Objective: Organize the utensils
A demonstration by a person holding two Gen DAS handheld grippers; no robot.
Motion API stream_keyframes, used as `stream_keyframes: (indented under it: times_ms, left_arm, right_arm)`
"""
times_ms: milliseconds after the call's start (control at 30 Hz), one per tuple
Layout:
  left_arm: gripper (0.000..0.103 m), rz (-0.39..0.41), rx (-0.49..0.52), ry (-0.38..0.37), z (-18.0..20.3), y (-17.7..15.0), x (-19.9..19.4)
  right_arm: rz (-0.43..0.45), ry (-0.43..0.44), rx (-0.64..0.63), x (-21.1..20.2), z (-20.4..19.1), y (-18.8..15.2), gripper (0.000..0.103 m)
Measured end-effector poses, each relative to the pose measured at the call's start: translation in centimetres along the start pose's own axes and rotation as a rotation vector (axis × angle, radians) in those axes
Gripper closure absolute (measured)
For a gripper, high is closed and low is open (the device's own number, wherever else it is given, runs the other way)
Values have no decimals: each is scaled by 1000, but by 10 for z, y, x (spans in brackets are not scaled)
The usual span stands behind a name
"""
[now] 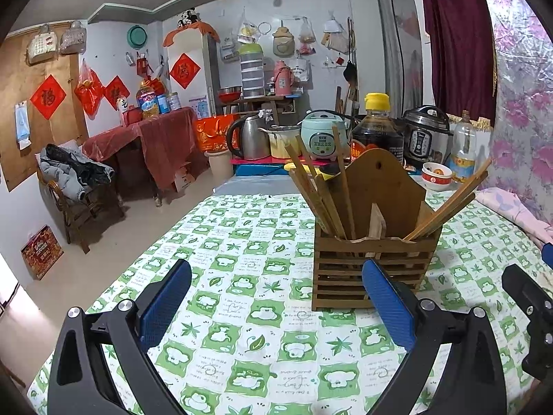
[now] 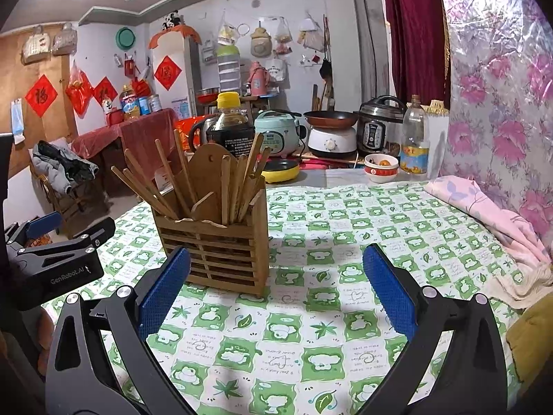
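A wooden utensil holder (image 1: pixel 366 269) stands upright on the desk (image 1: pixel 242 276), which is covered by a green-and-white patterned cloth. The holder has a slatted front, a tall arched back board with a hanging hole, and an upright divider splitting it into two compartments. Wooden chopsticks (image 1: pixel 321 190) lean out of the left compartment, fanned leftward. More chopsticks (image 1: pixel 449 204) in the right compartment slant to the right. All stand loosely, ends pointing up.

We assess this as a lived-in home kitchen-dining room. At twelve o'clock stand a rice cooker (image 1: pixel 323 137), pressure cooker (image 1: pixel 427 135) and kettle (image 1: pixel 249 136); at ten o'clock, red paper decorations (image 1: pixel 47 97) hang on the wall; a patterned tablecloth (image 1: pixel 242 276) covers the table.
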State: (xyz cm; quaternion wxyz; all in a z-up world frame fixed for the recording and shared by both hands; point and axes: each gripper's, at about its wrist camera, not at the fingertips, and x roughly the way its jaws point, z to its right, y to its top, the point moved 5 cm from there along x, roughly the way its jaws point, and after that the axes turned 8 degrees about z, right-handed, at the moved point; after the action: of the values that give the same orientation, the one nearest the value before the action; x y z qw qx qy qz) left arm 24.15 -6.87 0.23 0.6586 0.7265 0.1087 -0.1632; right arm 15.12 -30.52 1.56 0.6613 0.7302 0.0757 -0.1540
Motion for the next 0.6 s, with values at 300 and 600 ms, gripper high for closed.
stream_keyframes:
  times_ms: [300,600]
  left_arm:
    - [6,12,13,2,2,1,-4]
    - [6,12,15,14,2,2,-6]
  right_arm:
    - [1,3,3,0,0,0,6]
    - [-2,4,1,0,-1,0,6]
